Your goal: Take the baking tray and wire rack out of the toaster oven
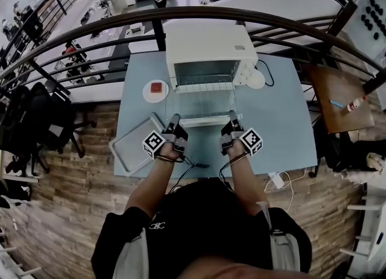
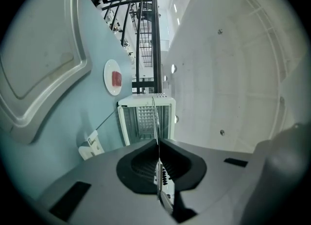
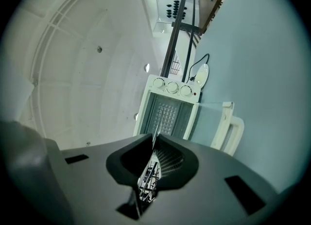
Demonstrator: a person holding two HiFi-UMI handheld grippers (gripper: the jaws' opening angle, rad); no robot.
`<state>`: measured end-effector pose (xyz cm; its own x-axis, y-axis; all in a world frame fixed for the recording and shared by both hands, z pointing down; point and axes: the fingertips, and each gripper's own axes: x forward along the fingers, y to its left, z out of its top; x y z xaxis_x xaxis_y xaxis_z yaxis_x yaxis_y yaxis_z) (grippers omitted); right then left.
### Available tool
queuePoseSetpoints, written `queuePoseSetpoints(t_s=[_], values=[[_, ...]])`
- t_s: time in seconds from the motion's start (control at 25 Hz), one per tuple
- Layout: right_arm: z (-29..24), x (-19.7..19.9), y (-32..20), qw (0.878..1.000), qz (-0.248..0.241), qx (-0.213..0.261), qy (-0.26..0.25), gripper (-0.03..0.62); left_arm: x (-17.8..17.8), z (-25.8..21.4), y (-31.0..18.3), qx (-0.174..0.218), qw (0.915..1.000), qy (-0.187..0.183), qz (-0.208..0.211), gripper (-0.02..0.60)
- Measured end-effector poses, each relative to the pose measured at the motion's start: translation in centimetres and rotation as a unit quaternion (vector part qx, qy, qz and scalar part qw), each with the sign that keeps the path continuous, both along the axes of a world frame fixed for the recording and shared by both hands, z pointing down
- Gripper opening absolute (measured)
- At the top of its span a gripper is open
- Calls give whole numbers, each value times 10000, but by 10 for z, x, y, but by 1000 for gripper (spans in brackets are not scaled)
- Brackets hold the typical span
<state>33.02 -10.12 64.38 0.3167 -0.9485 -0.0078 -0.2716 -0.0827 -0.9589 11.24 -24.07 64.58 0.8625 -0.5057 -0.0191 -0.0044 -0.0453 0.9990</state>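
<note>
The white toaster oven [image 1: 205, 46] stands at the back of the blue table [image 1: 283, 121], its glass door folded down. Both grippers hold the wire rack [image 1: 204, 94] level in front of the oven mouth, above the door. My left gripper [image 1: 174, 118] is shut on the rack's near left edge and my right gripper [image 1: 232, 117] on its near right edge. In each gripper view the rack [image 2: 163, 180] [image 3: 148, 180] shows edge-on between the shut jaws. The grey baking tray [image 1: 134, 145] [image 2: 39, 63] lies on the table's front left corner.
A white plate [image 1: 155, 90] with a red piece sits left of the oven. The oven's cord [image 1: 265, 73] runs behind its right side. A dark railing [image 1: 199, 14] arcs behind the table. A power strip [image 1: 276, 179] and cables hang at the front edge. A wooden desk [image 1: 338, 100] stands on the right.
</note>
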Motion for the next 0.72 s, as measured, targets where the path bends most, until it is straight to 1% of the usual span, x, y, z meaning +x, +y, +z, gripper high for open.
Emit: queuePoseSetpoints(t_s=[0.16,0.28,0.4,0.56,0.72], values=[[1,-32,-17,9999,-129,14,-19,29,-36,-2,-11,70,9999,-5,-85,20],[-1,-50,-33,9995,-321,24,19,29,-57,-4,-18,48,9996,50,-260,20],[-3,-63,-49,9983,-573,21,56,29,-78,-1,-24,94,9988,-51,-485,20],[-5,-84,-68,9955,-946,-5,62,29,-105,-4,-29,99,9962,10,-865,20],[-4,-127,-99,9905,-1376,-23,69,29,-154,-3,-41,124,9923,-98,-1232,20]])
